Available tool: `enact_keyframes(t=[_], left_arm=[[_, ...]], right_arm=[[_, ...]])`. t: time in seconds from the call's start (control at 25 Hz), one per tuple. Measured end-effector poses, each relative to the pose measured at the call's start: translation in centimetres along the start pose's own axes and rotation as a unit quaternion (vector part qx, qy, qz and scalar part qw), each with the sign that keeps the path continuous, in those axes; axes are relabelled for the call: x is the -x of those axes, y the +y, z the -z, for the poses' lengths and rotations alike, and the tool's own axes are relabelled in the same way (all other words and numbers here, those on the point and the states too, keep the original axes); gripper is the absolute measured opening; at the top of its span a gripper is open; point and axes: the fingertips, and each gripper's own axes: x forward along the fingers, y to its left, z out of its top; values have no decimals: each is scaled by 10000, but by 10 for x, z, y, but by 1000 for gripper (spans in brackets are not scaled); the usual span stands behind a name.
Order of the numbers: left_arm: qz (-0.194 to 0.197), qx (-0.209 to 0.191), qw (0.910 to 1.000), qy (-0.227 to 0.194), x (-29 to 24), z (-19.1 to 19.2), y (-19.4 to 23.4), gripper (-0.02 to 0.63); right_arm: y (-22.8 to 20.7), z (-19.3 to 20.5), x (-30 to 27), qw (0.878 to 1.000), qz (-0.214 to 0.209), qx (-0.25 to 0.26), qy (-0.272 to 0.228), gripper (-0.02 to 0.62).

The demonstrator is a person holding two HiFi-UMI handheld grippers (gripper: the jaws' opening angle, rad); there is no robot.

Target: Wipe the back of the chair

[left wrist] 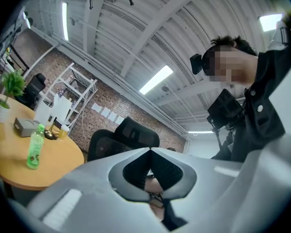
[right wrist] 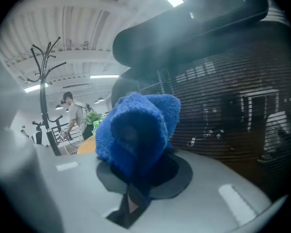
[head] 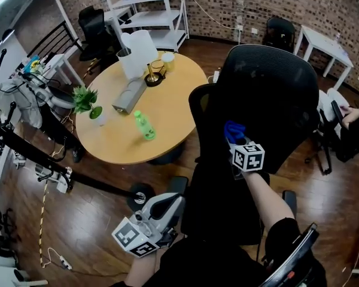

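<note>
A black mesh office chair [head: 269,94] stands right of the round table, its back facing me. My right gripper [head: 234,137] is shut on a blue cloth [head: 233,130] and holds it against the lower left of the chair's back. In the right gripper view the blue cloth [right wrist: 136,130] fills the jaws, with the chair's mesh back [right wrist: 223,110] close on the right. My left gripper [head: 158,211] hangs low near my lap, shut and holding nothing. In the left gripper view its jaws meet, and the chair [left wrist: 123,137] shows beyond.
A round wooden table [head: 167,109] holds a green bottle [head: 145,125], a small potted plant [head: 87,103], a grey box [head: 129,95] and white containers [head: 139,52]. White shelves [head: 149,8] stand behind. Another person sits at the far right [head: 356,118].
</note>
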Motion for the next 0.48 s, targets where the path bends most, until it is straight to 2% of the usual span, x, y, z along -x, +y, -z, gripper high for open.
enact_keyframes(t=[0.28,0.48], left_arm=[[-741,-135,9971,-142,45,-10,7,5],[-1099,-197,9936,-160,63,-11,10,5]], right_arm=[[60,14,-55,9978,-582,89,307,52],[116,28,-77,9855,-1598,74,574,52]])
